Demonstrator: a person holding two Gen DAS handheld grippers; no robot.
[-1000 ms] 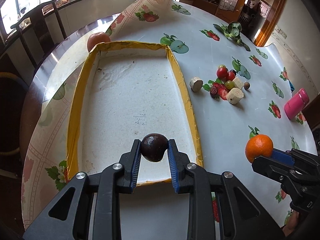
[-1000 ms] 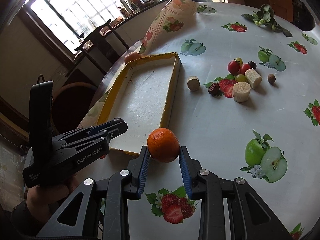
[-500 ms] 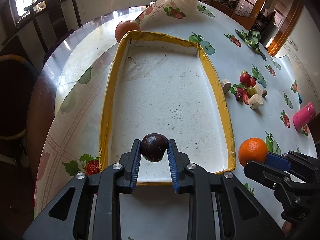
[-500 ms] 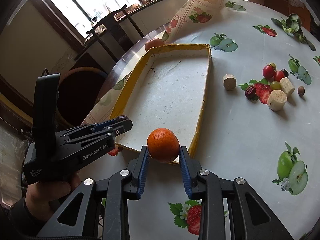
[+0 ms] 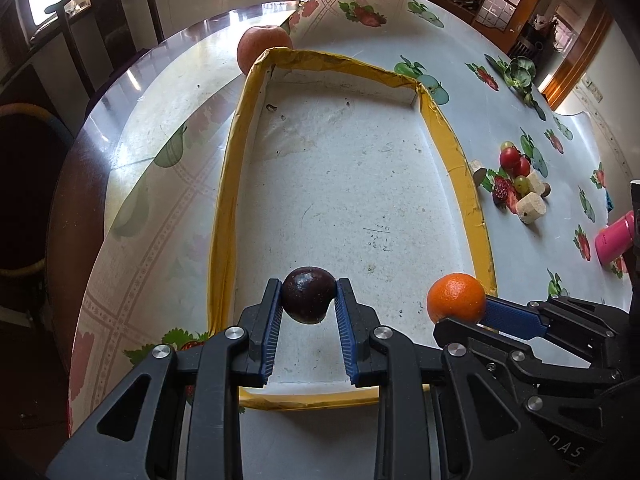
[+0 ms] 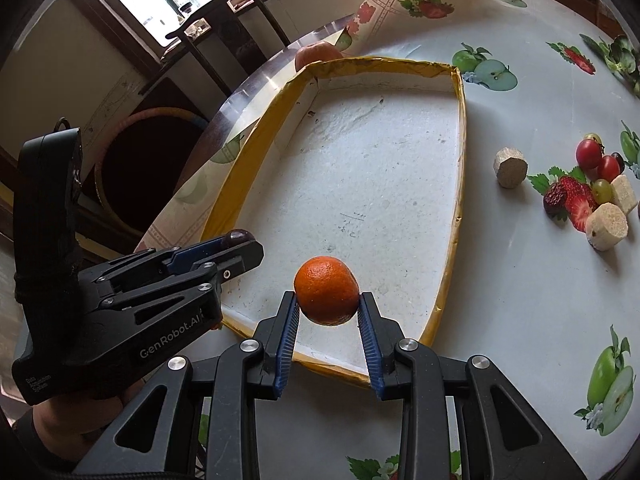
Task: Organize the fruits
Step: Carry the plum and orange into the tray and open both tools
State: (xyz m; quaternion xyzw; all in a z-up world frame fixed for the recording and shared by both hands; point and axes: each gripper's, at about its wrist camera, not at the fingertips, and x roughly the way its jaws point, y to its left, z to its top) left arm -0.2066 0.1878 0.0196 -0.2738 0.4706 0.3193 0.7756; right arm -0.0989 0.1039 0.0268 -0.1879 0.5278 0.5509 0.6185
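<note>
- Dark plum (image 5: 308, 295) pinched between the left gripper (image 5: 308, 308) fingers (image 5: 270, 322), held above the near end of the yellow-rimmed tray (image 5: 460, 168).
- Orange (image 6: 326, 290) clamped between the right gripper (image 6: 327, 312) fingers, above the tray's near right part.
- Apple (image 5: 262, 46) on the table (image 5: 520, 280) behind the tray.

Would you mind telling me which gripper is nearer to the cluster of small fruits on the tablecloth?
Right. The right gripper, shut on the orange, sits by the tray's edge nearest the cluster; the left gripper, shut on the plum, is toward the opposite edge.
</note>
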